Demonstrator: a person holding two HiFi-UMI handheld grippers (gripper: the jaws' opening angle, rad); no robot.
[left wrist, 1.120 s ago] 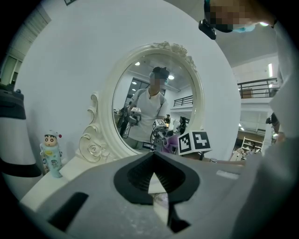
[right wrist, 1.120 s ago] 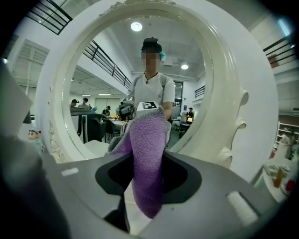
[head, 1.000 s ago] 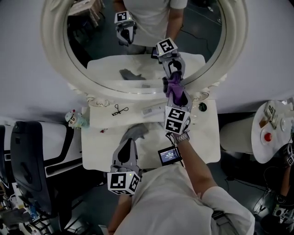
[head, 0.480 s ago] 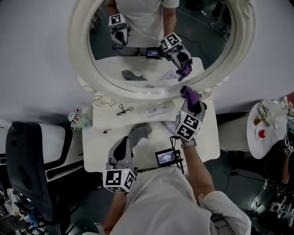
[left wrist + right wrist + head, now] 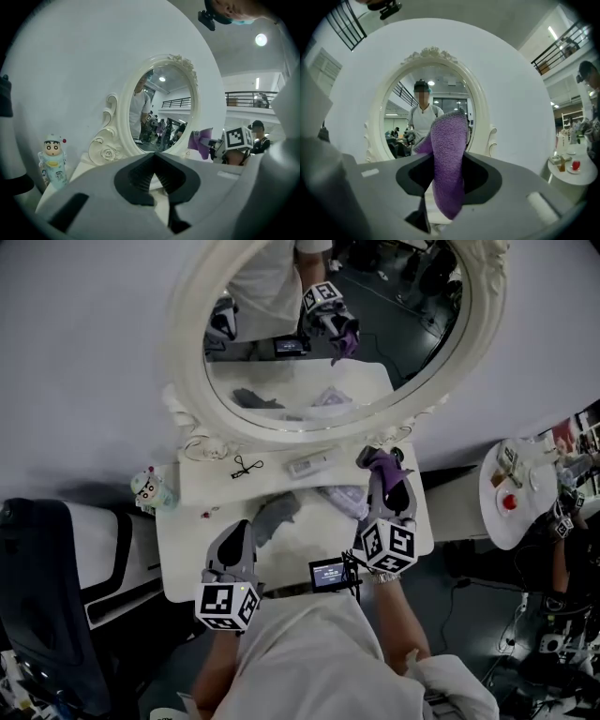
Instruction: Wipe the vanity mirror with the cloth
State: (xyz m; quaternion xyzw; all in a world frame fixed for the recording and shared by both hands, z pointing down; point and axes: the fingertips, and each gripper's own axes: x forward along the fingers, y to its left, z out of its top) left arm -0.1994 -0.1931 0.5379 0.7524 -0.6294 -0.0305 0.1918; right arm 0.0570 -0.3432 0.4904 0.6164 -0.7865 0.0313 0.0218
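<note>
Cloth (image 5: 447, 159), purple, was pinched in right hand-held gripper (image 5: 386, 482), which hung low over tabletop's (image 5: 192, 535) right side, apart from mirror (image 5: 375, 329). Left hand-held gripper (image 5: 242, 538) sat near front edge, jaws together, holding nothing; some bare tabletop between them.

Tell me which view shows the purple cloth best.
The right gripper view: the purple cloth fills its centre, clamped between the jaws, texture clear. The head view shows only a small tuft; the left gripper view, a distant purple patch.
</note>
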